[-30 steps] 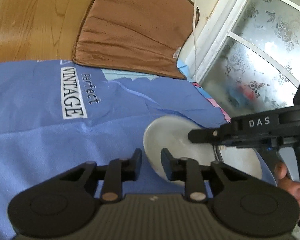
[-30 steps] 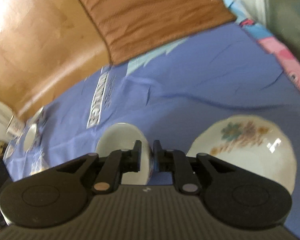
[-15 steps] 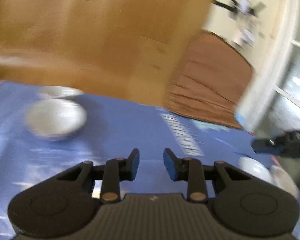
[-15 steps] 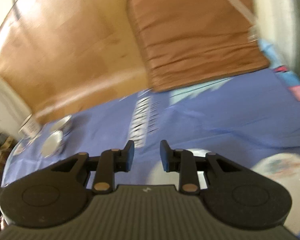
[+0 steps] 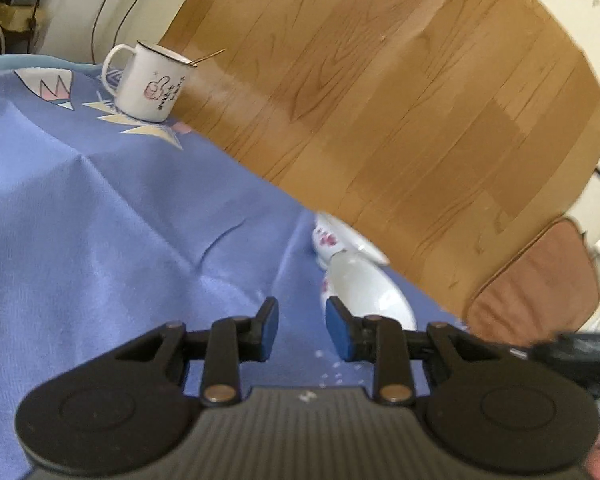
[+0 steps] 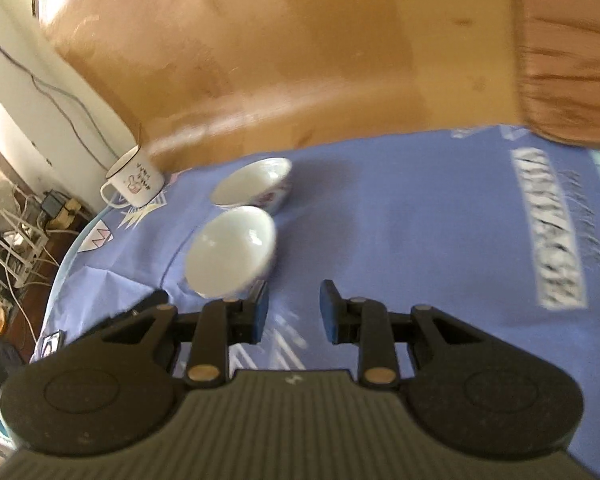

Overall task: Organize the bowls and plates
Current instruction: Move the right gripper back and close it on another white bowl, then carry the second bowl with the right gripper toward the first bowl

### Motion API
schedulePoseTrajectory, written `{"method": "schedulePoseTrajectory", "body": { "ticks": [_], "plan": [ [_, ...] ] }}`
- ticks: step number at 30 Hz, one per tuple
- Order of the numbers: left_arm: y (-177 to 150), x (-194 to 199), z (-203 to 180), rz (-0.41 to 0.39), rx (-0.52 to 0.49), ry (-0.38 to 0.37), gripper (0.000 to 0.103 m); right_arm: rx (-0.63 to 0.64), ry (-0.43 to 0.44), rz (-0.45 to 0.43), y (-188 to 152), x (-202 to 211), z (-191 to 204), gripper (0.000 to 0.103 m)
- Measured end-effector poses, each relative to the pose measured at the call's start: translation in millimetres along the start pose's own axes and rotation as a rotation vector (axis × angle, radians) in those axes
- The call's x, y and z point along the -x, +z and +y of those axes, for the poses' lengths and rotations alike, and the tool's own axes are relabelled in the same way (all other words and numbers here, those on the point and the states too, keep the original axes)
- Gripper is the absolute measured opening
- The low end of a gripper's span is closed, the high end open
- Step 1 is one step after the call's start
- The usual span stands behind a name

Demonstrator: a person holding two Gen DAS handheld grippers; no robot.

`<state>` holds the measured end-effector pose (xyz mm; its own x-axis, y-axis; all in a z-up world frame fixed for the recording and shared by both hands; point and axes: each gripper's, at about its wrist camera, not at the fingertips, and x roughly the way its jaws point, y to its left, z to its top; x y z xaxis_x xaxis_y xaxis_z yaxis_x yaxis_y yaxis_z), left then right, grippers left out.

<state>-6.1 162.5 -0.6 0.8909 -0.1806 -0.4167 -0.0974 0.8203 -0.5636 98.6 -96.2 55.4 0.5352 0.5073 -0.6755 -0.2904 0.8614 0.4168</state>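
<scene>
Hovering over blue cloth (image 6: 400, 220), both grippers' jaws parted, empty, two bowls (image 6: 230, 252) just ahead

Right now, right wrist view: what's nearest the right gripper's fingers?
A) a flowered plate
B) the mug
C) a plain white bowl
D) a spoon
C: the plain white bowl sits just ahead of the open right gripper; the mug stands farther back.
</scene>
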Motion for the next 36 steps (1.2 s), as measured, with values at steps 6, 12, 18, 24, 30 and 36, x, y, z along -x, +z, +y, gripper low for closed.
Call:
{"method": "schedulePoseTrajectory", "body": {
  "ticks": [6, 12, 18, 24, 30, 36],
  "plan": [
    [-0.6, -4.9, 1.0, 0.016, 0.003, -0.035, 0.026, 0.003, -0.059, 0.041, 16.7, -48.5, 17.2, 0.032],
    [-0.6, -8.1, 3.4, 0.032, 0.008, -0.049, 0.026, -0.054, -0.051, 0.078, 16.8, -67.1, 4.1, 0.007],
    [-3.7, -8.0, -4.0, 0.038, -0.045, -0.07, 0.026, -0.084, -0.011, 0.079, 2.8, -24.5, -11.4, 0.007],
    [-18.6, -2.3, -35.2, 0.114, -0.177, -0.142, 0.026, -0.119, 0.004, 0.116, -26.9, 36.0, -48.1, 0.008],
    [-52.6, 9.6, -108.5, 0.233, -0.354, -0.202, 0.031, -0.134, -0.007, 0.12, -50.6, 71.1, -69.2, 0.009],
    [-81.0, -9.0, -133.6, 0.337, -0.414, -0.115, 0.025, -0.143, 0.005, 0.095, -62.1, 85.2, -81.4, 0.01]
  ]
}}
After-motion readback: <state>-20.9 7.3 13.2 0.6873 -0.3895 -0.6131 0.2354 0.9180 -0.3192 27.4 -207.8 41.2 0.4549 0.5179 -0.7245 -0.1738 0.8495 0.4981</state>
